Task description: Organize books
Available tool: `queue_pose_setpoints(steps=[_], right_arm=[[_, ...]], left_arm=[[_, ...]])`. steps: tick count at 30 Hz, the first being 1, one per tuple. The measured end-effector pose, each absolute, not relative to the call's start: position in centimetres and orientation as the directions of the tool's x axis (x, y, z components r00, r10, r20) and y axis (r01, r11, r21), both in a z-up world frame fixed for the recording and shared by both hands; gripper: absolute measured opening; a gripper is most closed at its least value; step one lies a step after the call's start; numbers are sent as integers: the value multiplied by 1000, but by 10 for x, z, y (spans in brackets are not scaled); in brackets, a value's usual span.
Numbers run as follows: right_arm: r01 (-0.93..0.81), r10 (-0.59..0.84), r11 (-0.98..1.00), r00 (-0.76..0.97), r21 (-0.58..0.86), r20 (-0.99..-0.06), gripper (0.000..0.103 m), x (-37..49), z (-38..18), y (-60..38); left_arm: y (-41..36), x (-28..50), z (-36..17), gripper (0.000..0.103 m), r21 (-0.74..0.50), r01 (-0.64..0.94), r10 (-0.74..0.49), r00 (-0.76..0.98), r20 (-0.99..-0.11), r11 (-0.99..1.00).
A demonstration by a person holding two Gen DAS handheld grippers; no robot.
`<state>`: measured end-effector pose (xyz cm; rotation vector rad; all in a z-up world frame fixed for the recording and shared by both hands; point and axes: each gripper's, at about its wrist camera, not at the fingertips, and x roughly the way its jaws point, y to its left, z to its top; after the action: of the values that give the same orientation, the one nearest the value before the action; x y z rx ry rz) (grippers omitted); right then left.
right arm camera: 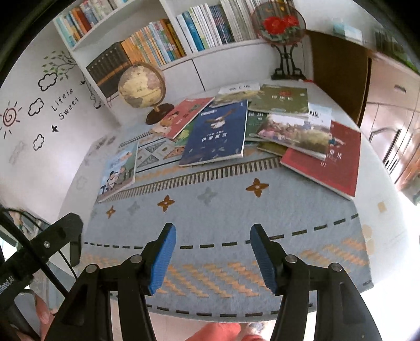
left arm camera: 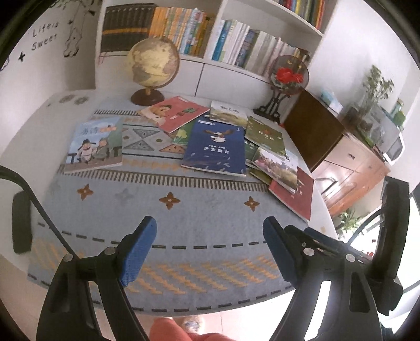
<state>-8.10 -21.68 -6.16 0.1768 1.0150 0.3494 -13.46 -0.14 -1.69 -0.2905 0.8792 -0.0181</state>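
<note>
While both tilt down over the patterned grey mat (left arm camera: 183, 236), the left gripper (left arm camera: 210, 244) stands wide and empty and the right gripper (right arm camera: 211, 251) half-spread, also empty. Picture books (left arm camera: 214, 147) lie scattered at the mat's far side, before a globe (left arm camera: 153, 61) and white bookshelf (left arm camera: 265, 15).

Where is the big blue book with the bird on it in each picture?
Left wrist view: the blue book with the bird lies near the middle, a little right of center, on top of the spread of books.
Right wrist view: the same book lies near the middle, tilted, left of the green books.
Shared landmark: the globe stands behind it, up and to the left, in both views.
</note>
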Motion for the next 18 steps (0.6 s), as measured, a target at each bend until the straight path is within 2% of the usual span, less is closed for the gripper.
queue_pose_setpoints(steps=[12, 18], right_arm=[[-173, 374, 928, 432, 331, -821, 57, -58, -82, -216], [-107, 339, 940, 400, 323, -852, 57, -27, -102, -216]], left_arm=[[5, -124, -25, 82, -174, -112, -64, 634, -771, 978], [25, -83, -47, 82, -225, -111, -115, 600, -792, 968]])
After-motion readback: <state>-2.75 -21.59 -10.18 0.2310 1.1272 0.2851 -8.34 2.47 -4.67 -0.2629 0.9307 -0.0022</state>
